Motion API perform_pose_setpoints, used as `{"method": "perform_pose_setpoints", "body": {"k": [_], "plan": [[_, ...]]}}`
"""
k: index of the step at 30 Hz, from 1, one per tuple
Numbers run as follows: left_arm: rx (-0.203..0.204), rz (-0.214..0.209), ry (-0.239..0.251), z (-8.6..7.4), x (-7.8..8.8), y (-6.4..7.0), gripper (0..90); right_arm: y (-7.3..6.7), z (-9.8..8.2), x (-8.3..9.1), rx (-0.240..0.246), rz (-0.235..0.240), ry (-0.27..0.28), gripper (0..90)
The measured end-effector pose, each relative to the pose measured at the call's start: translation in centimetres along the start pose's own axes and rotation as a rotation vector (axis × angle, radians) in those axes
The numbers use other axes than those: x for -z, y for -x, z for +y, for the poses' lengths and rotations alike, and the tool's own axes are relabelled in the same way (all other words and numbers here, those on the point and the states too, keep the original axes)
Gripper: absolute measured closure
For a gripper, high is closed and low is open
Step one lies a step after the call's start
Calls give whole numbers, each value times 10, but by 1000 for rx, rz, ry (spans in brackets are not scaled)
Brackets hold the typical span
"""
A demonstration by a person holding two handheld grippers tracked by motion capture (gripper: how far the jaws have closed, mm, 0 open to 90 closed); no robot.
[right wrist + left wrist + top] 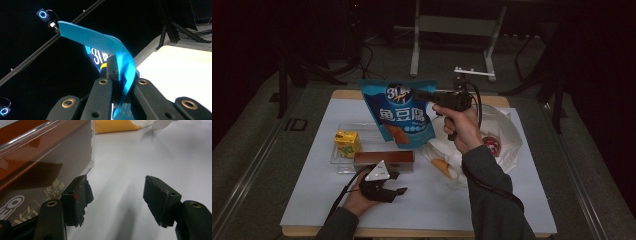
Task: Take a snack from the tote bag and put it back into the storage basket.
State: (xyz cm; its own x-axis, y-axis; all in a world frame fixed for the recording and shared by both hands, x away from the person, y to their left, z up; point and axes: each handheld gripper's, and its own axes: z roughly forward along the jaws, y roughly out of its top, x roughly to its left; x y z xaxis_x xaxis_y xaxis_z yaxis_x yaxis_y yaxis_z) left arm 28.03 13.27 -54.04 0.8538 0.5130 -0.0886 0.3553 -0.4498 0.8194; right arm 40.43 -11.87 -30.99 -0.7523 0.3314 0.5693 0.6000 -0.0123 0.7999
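Observation:
My right gripper (418, 94) is shut on the top edge of a blue snack bag (401, 111) and holds it in the air above the clear tray (343, 131). In the right gripper view the jaws pinch the bag's blue top seal (120, 57). My left gripper (396, 183) rests low on the white table near the front, open, nothing between its fingertips (80, 200). Just to their left in the left gripper view stands a brown box (37, 165). That brown box (384, 159) lies at the tray's front edge, a yellow carton (347, 142) to its left.
A white plastic bag (492, 140) with an orange packet (442, 167) and a red-labelled item (492, 146) lies right of the tray. The white table sheet (437, 205) ends at a wooden front edge. Metal stand legs (452, 30) rise behind the table.

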Motion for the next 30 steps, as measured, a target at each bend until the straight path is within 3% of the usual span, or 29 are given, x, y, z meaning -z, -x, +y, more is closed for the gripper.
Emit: {"method": "perform_pose_setpoints", "body": {"k": [30], "plan": [[-1,-5,4,0,0,0,363,16,-5,-51,-41,5,-28,893]]}}
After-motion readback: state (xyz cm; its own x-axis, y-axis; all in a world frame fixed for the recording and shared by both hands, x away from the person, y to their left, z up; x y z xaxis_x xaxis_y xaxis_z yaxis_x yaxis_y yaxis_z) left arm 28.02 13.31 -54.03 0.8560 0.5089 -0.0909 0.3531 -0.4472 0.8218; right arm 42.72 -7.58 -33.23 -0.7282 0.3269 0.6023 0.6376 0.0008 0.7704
